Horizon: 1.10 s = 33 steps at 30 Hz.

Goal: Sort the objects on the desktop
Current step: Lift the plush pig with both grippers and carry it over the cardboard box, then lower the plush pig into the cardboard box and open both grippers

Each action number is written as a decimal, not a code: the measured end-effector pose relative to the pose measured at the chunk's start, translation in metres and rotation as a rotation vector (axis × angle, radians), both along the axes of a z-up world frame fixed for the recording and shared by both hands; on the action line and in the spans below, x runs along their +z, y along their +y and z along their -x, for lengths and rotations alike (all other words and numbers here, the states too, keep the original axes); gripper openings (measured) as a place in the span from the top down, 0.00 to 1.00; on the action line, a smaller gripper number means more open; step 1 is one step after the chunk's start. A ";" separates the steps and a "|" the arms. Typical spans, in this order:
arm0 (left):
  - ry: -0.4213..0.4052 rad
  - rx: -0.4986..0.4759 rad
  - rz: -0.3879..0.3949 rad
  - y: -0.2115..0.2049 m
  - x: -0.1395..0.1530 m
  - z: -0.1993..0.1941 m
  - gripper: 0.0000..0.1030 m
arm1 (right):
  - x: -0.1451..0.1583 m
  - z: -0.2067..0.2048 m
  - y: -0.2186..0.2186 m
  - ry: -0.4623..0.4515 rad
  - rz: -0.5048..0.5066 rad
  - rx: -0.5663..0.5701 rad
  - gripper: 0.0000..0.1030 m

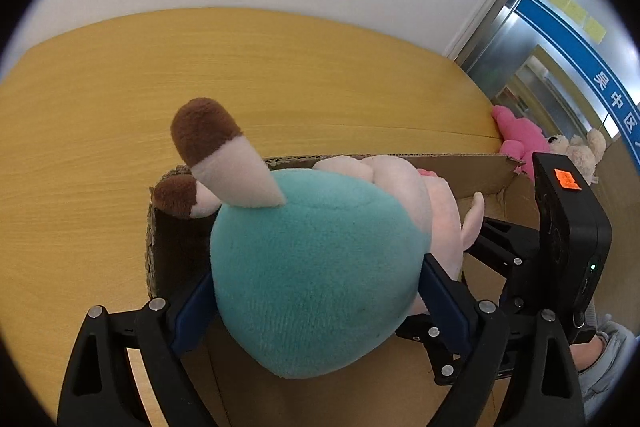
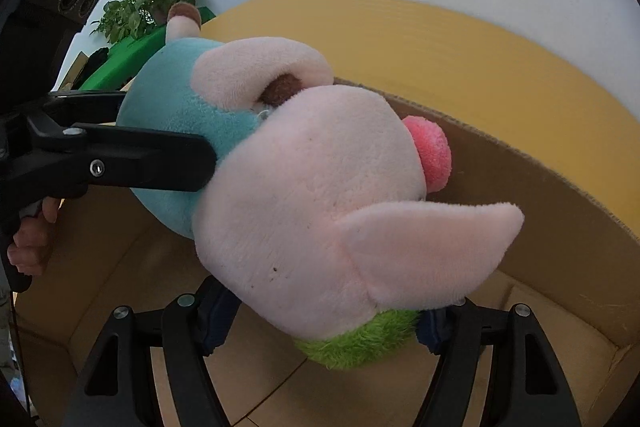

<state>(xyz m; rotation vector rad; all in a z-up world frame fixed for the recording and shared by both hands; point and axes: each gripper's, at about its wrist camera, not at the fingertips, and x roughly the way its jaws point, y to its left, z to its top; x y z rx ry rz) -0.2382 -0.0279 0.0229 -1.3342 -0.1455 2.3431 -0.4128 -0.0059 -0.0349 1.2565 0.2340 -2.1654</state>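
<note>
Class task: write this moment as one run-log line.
left gripper: shut on plush pig body | right gripper: shut on its head | pig over cardboard box | not released

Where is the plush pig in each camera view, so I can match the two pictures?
Left wrist view: the plush pig fills the centre, teal body toward the camera, between the left gripper fingers.
Right wrist view: it fills the centre, pink head foremost, between the right gripper fingers.
Shared landmark: the cardboard box, open beneath the pig in both views, on the yellow table.
</note>
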 end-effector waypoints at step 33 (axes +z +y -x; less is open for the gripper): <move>0.014 -0.008 -0.035 -0.054 0.003 -0.183 0.08 | 0.118 -0.229 0.096 0.172 0.040 -0.071 0.00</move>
